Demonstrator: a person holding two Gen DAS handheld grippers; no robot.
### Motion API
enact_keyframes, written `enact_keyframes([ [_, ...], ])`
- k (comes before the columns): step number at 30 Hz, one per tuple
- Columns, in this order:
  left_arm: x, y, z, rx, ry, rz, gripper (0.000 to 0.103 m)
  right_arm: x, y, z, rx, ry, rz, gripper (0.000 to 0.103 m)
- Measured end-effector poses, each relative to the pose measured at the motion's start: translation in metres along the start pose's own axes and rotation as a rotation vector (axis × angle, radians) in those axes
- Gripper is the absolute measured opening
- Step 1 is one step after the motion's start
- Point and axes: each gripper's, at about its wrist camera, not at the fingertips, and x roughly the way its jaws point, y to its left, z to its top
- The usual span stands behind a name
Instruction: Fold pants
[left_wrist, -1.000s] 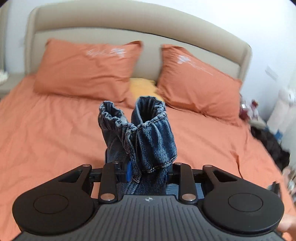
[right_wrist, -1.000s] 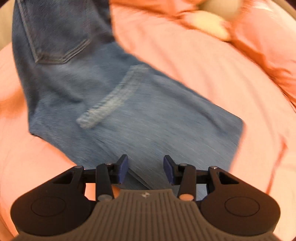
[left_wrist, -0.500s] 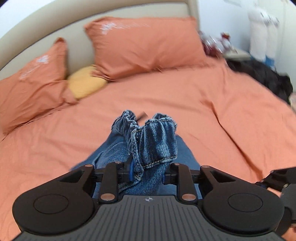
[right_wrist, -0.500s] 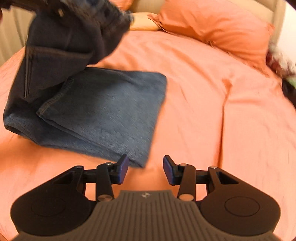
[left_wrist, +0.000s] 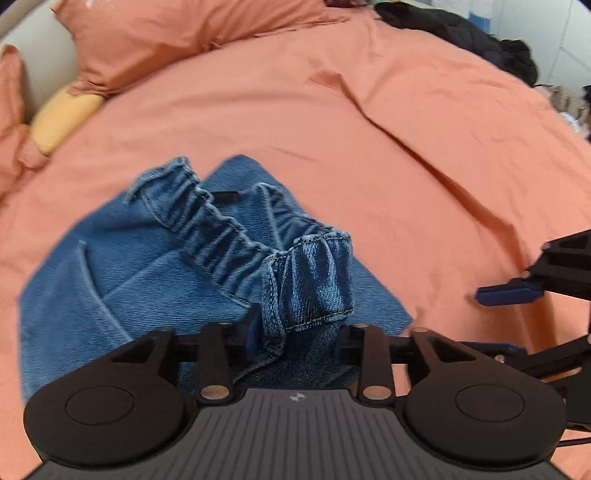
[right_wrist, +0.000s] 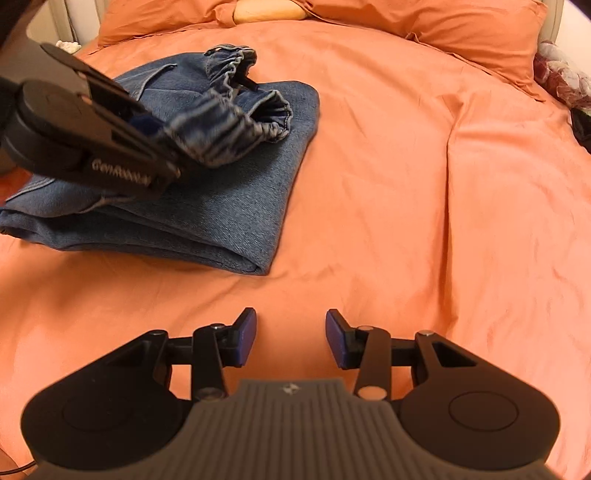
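Orange bed (right_wrist: 388, 184), pillows (right_wrist: 461, 33) up at 12 o'clock. The folded jeans (right_wrist: 221, 192) lie at about 10 o'clock on it. Left gripper (left_wrist: 295, 332) has just been opening, waistband bunch between its jaws but loose now. Right gripper (right_wrist: 290, 338) hovers at 6, half open, nothing in it.

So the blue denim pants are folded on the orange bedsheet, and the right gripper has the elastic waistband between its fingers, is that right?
Not quite: the left gripper has the elastic waistband of the blue denim pants between its fingers, jaws just opening, per the left wrist view. The right gripper is open over the bare orange bedsheet.
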Motion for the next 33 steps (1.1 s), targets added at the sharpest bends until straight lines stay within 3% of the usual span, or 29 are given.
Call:
enact_keyframes([
  [1, 0.000, 0.004, 0.000, -0.007, 0.000, -0.046, 0.065, -0.001, 0.001, -0.001, -0.001, 0.002, -0.002, 0.039],
  [3, -0.004, 0.017, -0.001, -0.077, -0.010, -0.148, 0.080, -0.003, 0.002, 0.000, -0.009, 0.007, -0.009, 0.039],
  [6, -0.017, 0.041, -0.004, -0.166, -0.035, -0.244, 0.081, -0.010, 0.006, 0.000, -0.029, 0.011, -0.027, 0.040],
  [9, -0.037, 0.063, -0.012, -0.192, -0.054, -0.306, 0.078, -0.018, 0.011, 0.009, -0.026, 0.004, -0.031, 0.040],
  [14, -0.077, 0.088, -0.034, -0.088, -0.086, -0.218, 0.078, -0.037, 0.022, 0.029, 0.008, -0.032, -0.010, 0.039],
  [22, -0.103, 0.134, -0.098, -0.016, -0.032, -0.069, 0.078, -0.039, 0.049, 0.077, 0.029, -0.079, -0.007, 0.033],
  [28, -0.106, 0.151, -0.149, -0.006, 0.030, -0.057, 0.077, -0.029, 0.071, 0.101, 0.000, -0.063, -0.048, 0.033],
  [33, -0.090, 0.152, -0.176, -0.062, 0.060, -0.057, 0.074, -0.020, 0.077, 0.116, -0.007, -0.058, -0.089, 0.033],
])
